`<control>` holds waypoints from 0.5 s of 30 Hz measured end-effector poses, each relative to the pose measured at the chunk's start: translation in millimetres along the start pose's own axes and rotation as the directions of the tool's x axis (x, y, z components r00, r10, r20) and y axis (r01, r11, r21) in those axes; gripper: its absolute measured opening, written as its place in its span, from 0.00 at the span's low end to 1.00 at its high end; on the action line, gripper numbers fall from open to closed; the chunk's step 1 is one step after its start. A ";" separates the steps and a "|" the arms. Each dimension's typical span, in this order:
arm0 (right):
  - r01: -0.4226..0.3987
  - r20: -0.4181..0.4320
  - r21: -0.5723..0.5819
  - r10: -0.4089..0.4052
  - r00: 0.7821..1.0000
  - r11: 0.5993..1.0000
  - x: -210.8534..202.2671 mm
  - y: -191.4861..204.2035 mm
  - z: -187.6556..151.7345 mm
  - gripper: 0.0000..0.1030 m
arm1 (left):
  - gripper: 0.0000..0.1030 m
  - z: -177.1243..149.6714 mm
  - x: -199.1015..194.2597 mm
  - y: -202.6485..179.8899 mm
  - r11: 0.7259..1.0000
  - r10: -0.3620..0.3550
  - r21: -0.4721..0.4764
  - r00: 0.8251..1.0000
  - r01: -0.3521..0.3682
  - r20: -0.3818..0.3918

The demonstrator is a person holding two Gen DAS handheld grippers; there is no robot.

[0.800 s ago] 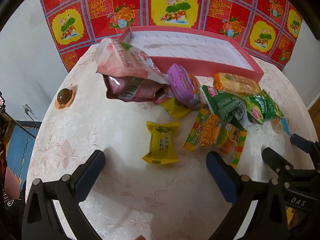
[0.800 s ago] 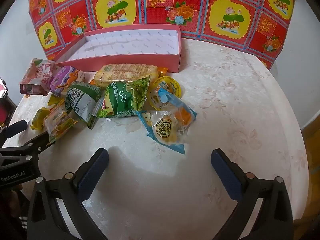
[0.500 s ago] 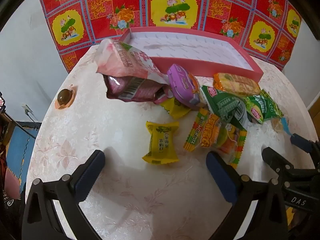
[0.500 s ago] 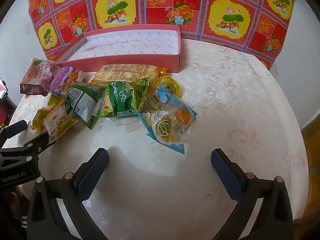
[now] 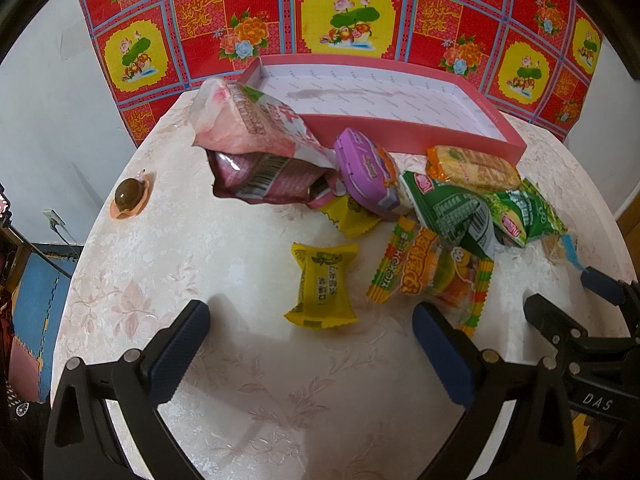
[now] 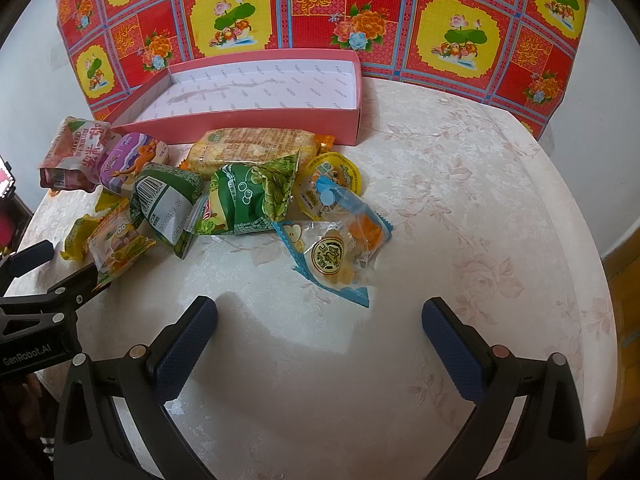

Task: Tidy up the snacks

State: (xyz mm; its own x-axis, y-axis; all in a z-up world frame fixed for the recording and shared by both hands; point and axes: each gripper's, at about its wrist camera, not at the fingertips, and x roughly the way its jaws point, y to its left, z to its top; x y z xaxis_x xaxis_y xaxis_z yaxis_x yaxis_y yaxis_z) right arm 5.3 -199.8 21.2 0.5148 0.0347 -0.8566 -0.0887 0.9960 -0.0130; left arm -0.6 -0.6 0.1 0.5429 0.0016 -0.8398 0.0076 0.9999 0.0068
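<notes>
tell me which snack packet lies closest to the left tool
The yellow packet, lying alone on the table just ahead of the open left tool; the other snacks sit farther back in a heap.

Round floral table (image 5: 248,392), white walls (image 5: 52,120)

A round table (image 5: 168,264) with a pale floral cover backs onto a red and yellow patterned cloth (image 6: 360,4) hung on the wall. Near the table's left edge sits a small orange holder (image 5: 130,200) with a dark ball, possibly a sweet.

Bright, even light; soft shadows, sharp centre, fisheye-bent edges.
</notes>
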 end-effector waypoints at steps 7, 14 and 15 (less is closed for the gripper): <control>0.000 0.001 0.000 0.000 1.000 1.000 -0.2 -0.2 -0.3 1.00 | 1.00 0.0 0.0 0.0 1.000 0.000 0.000 1.000 0.000 0.001; 0.000 0.000 0.000 0.000 1.000 1.000 -0.2 -0.5 -0.4 1.00 | 1.00 -0.9 -0.5 -0.5 1.000 0.000 0.000 1.000 0.000 0.001; 0.000 0.001 0.000 0.000 1.000 1.000 -0.3 -0.5 -0.5 1.00 | 1.00 -1.0 -0.6 -0.6 1.000 0.000 0.000 1.000 0.000 0.002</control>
State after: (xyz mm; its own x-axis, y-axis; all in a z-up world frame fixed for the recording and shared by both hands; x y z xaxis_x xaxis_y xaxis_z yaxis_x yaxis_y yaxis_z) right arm 4.7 -200.4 21.2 0.5157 0.0348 -0.8561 -0.0890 0.9959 -0.0131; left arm -1.7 -1.2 0.1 0.5445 0.0019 -0.8387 0.0072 0.9999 0.0070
